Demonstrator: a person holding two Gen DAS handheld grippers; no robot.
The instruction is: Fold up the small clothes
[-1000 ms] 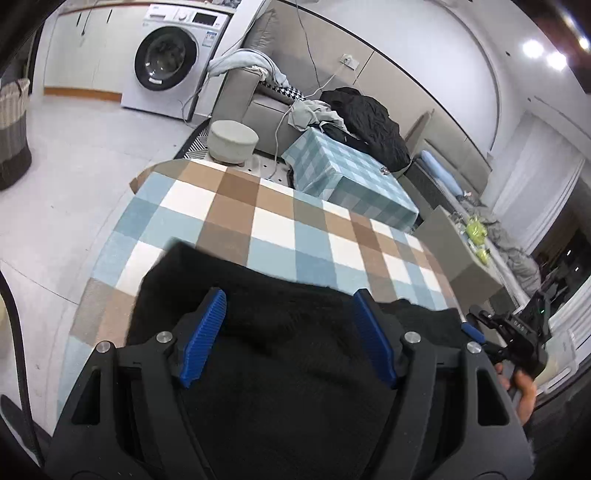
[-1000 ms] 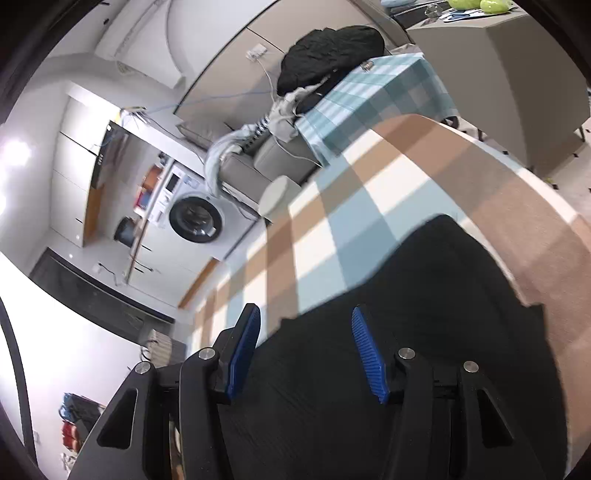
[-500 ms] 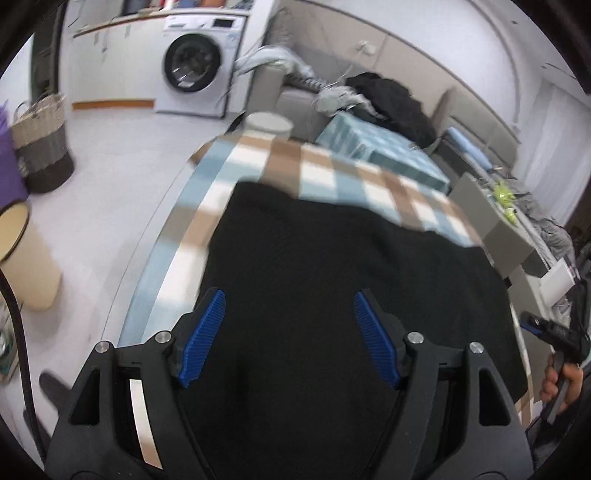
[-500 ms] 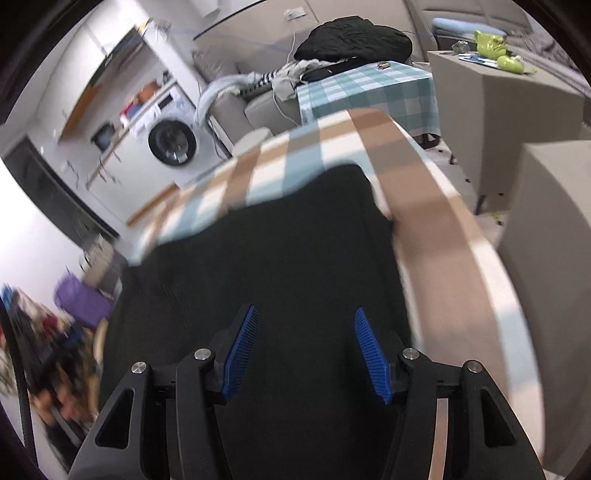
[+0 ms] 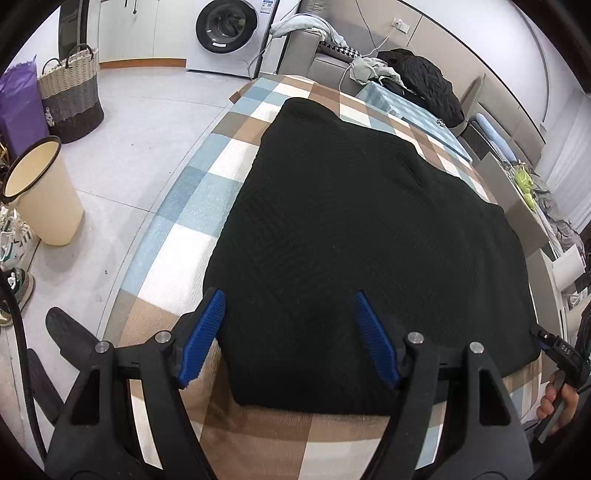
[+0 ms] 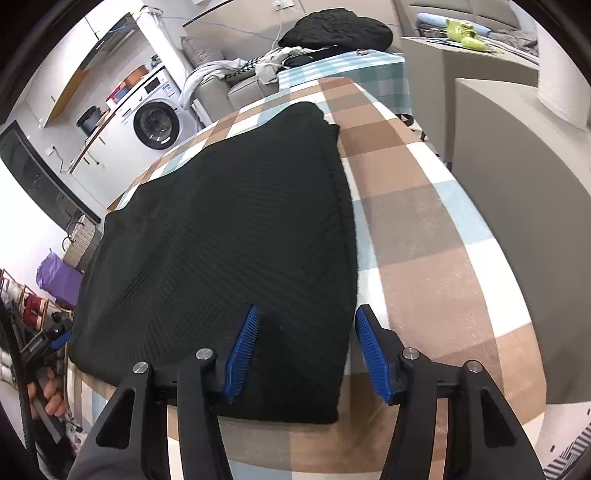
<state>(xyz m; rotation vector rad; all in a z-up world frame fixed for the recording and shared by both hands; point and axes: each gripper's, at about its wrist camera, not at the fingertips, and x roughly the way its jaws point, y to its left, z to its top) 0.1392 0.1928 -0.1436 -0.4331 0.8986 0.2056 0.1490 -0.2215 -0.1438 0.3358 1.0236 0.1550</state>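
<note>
Black garment [image 5: 354,236] lay flat across the checkered table [image 5: 192,206], reaching its near edge. Left gripper [image 5: 290,338] and right gripper [image 6: 306,354] hovered over near corners, jaws spread, empty.

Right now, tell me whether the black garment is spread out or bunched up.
Spread out. The black garment lies flat on the checked cloth, edges open. Whether it is already folded double, I cannot tell.

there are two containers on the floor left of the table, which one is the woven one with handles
The laundry basket, farther back toward the washing machine: woven, dark base, two loop handles. The nearer cream bin is smooth plastic.
</note>
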